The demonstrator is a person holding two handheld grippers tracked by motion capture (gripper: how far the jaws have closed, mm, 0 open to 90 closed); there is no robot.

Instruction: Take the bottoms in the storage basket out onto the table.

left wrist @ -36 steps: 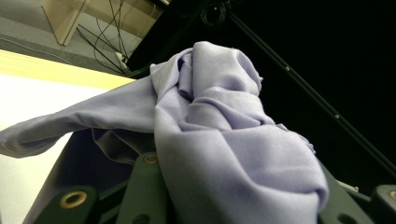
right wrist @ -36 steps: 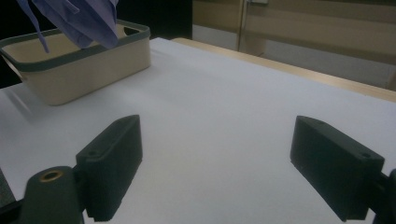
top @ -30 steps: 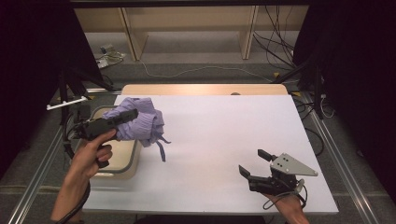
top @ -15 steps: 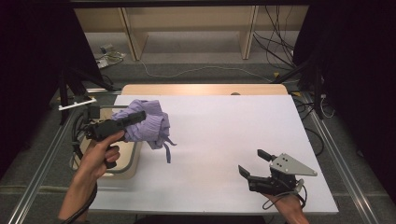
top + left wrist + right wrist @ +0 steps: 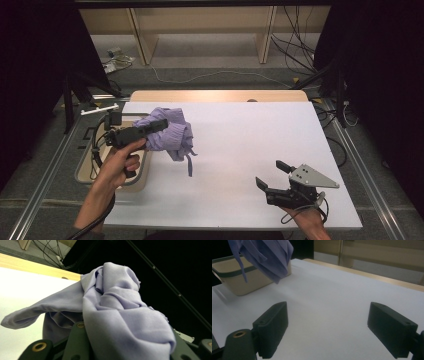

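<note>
A crumpled lilac cloth hangs in the air over the left part of the white table, a thin strap dangling from it. My left gripper is shut on the cloth, a hand holding it above the basket's edge. In the left gripper view the cloth drapes over the dark fingers and hides their tips. My right gripper rests low near the table's front right, open, with nothing between its jaws. The right gripper view has that gripper over bare table, with the cloth at the upper left.
A beige basket with a dark rim stands at the table's left edge; its wall appears below the cloth. A wooden strip runs along the table's far edge. Cables lie on the floor beyond.
My left gripper has carried the cloth to the right, from over the basket toward the table. The right gripper has stayed where it was, open.
</note>
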